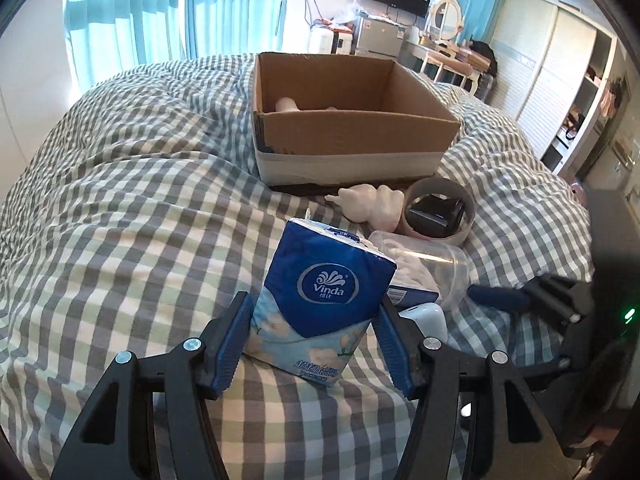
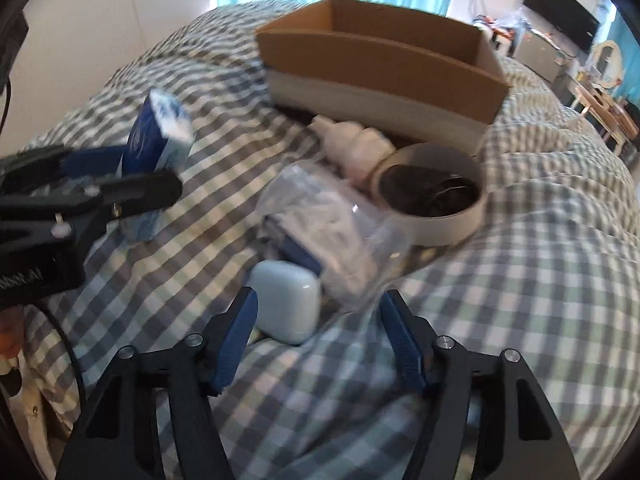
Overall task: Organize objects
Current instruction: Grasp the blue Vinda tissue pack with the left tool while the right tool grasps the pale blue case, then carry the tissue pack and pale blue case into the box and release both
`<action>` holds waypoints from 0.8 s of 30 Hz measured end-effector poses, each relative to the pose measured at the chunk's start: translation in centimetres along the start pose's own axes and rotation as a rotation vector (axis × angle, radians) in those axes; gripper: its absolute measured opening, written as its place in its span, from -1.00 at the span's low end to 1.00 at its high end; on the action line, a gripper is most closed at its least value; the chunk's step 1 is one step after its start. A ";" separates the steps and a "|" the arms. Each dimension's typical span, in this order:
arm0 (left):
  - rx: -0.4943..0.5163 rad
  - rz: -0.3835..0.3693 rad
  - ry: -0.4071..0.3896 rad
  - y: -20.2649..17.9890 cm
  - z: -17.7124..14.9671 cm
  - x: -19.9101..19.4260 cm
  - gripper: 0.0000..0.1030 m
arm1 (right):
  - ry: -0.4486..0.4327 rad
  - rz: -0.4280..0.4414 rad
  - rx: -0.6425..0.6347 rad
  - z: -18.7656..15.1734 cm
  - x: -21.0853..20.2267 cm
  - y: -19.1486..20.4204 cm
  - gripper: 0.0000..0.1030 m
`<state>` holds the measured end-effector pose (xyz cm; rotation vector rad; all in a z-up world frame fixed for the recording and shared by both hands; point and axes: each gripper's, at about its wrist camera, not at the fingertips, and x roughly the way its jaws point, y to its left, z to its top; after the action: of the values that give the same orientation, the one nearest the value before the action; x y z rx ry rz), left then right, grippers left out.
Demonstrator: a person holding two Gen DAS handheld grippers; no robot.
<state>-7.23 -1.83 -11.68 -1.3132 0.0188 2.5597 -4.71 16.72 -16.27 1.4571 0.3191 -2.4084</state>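
My left gripper [image 1: 316,320] is shut on a blue Vinda tissue pack [image 1: 320,288], pads pressing both its sides, holding it upright just above the checked bed. In the right wrist view the same pack [image 2: 160,132] shows at the left. My right gripper [image 2: 320,300] is open low over the bed. A pale blue case [image 2: 286,300] lies between its fingers, next to the left one. A clear plastic cup [image 2: 340,224] lies on its side just beyond, with a second blue pack [image 1: 412,294] against it.
An open cardboard box [image 1: 352,136] stands further back on the bed, with something pale inside. In front of it lie a beige soft toy [image 1: 372,204] and a wide tape ring [image 1: 438,210] holding a black item. The checked duvet [image 1: 140,200] spreads to the left.
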 end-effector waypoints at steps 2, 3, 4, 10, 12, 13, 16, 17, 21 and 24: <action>-0.002 -0.001 -0.006 0.2 -0.1 -0.1 0.20 | 0.016 -0.009 -0.003 0.0 0.7 0.3 0.25; -0.005 -0.002 -0.007 0.3 -0.2 -0.2 0.20 | 0.022 -0.011 -0.002 0.0 0.9 0.4 0.25; -0.008 -0.004 -0.008 0.4 -0.2 -0.2 0.20 | 0.026 -0.013 0.001 0.0 1.1 0.4 0.25; -0.007 0.002 -0.008 0.1 -0.2 0.2 0.20 | 0.081 -0.030 -0.053 -0.3 2.2 1.7 0.26; -0.008 0.013 -0.006 0.2 -0.4 0.4 0.20 | 0.091 -0.010 -0.042 -0.4 2.7 1.7 0.25; -0.011 0.009 -0.006 0.2 -0.4 0.4 0.20 | 0.093 -0.009 -0.035 -0.4 2.8 1.7 0.23; -0.005 0.008 -0.014 0.2 -0.5 0.2 0.20 | 0.093 -0.007 -0.037 -0.6 2.7 1.9 -0.19; -0.001 0.010 -0.015 0.2 -0.6 0.2 0.20 | 0.095 -0.004 -0.041 -0.7 2.6 2.0 -0.27; 0.003 0.017 -0.017 0.1 -0.7 0.0 0.20 | 0.077 0.037 -0.040 -1.1 1.9 2.3 -0.42; 0.001 0.023 -0.021 0.1 -0.8 -0.3 0.20 | 0.057 0.060 -0.046 -1.4 1.1 2.7 -0.48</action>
<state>-6.40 -2.06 -11.91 -1.2927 0.0317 2.5925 -3.08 14.52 -17.99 1.4951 0.3373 -2.3014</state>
